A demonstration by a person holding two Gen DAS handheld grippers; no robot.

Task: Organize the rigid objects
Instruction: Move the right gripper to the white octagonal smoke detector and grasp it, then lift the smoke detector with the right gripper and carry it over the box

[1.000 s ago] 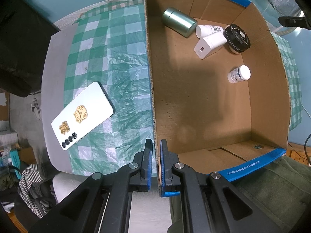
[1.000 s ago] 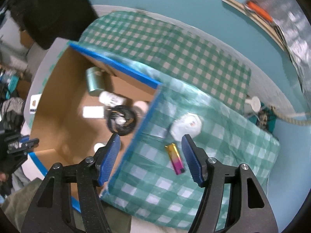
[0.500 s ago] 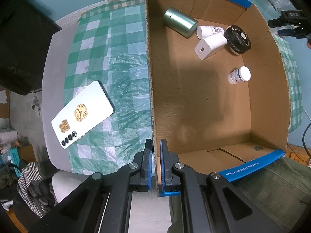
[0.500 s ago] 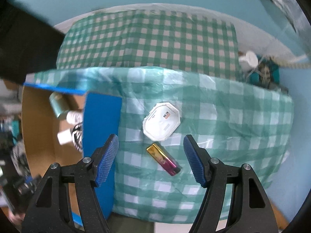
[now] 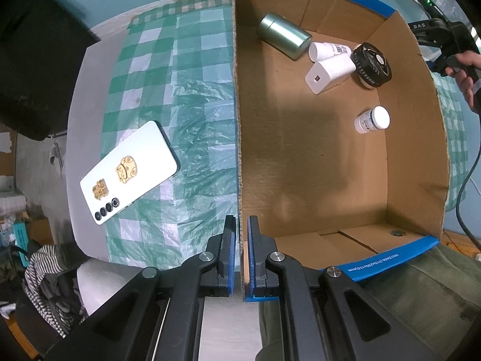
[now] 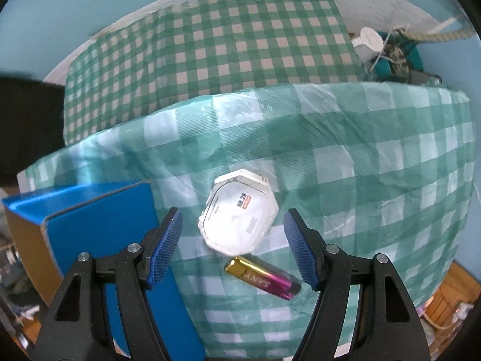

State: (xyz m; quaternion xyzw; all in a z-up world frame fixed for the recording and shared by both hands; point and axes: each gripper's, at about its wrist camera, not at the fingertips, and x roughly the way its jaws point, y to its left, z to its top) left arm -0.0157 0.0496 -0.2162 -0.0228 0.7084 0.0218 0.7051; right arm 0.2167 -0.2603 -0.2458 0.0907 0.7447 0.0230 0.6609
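— Which step is this, would you say?

— A pick-up, by the look of it. The left gripper point(image 5: 239, 255) has its fingers pinching the near end of the box point(image 5: 415, 126) wall, holding it steady. The right gripper point(image 6: 231, 245) hangs with fingers spread wide over the white case point(image 6: 239, 215), which lies on the table point(image 6: 375, 180) just right of the box.

— And what's packed already?

— A tin point(image 5: 284, 36), two bottles point(image 5: 372, 119), a charger point(image 5: 329, 72) and a black disc point(image 5: 372, 65), at the far end. A lighter point(image 6: 264, 278) lies just near the case; a phone point(image 5: 129, 173) sits left of the box.

— Next?

— I'd guess lower, straddle the case, close, avoiding the lighter.
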